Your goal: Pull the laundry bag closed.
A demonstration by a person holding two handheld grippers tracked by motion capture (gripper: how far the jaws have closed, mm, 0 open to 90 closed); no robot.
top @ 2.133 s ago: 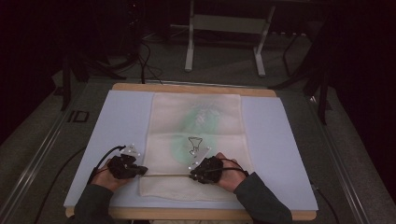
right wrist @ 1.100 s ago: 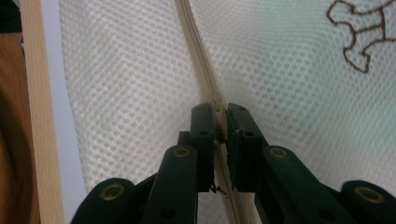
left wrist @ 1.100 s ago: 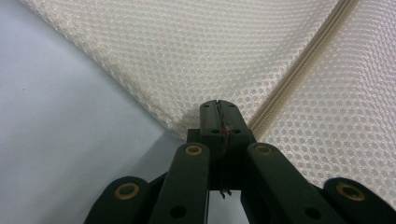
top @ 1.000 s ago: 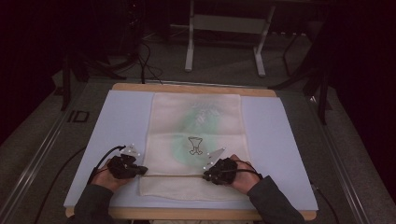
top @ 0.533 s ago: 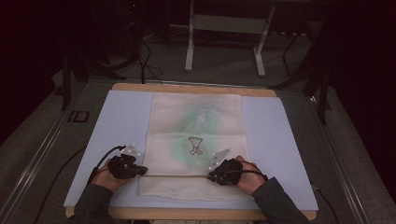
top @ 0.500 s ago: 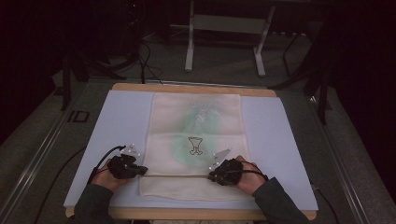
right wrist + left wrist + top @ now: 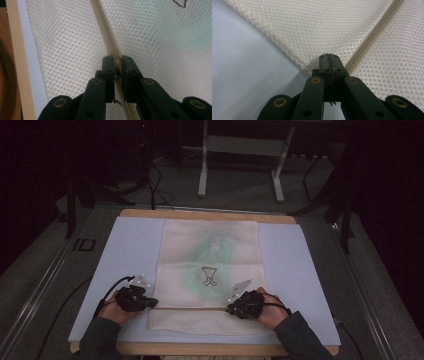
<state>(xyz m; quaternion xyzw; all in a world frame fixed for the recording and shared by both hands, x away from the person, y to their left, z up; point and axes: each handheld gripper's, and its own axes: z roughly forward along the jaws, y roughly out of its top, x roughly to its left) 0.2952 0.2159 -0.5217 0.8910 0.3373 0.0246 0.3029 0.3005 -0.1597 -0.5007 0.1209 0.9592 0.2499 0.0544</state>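
On cream honeycomb-mesh bag (image 7: 210, 250) (ribbed zipper (image 7: 106, 32)): both tools pinching zipper line.

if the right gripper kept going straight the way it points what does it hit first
Probably only more of the mesh bag: the right gripper, fingers shut on the zipper, points along it across the mesh.

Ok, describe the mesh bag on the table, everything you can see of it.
The mesh bag is cream honeycomb netting, lying flat and lengthwise on the pale blue mat. A zipper crosses its near end. Something green with a small dark outlined drawing shows through. The left gripper is shut at the zipper's left end at the bag's edge; the right gripper pinches the zipper farther right.
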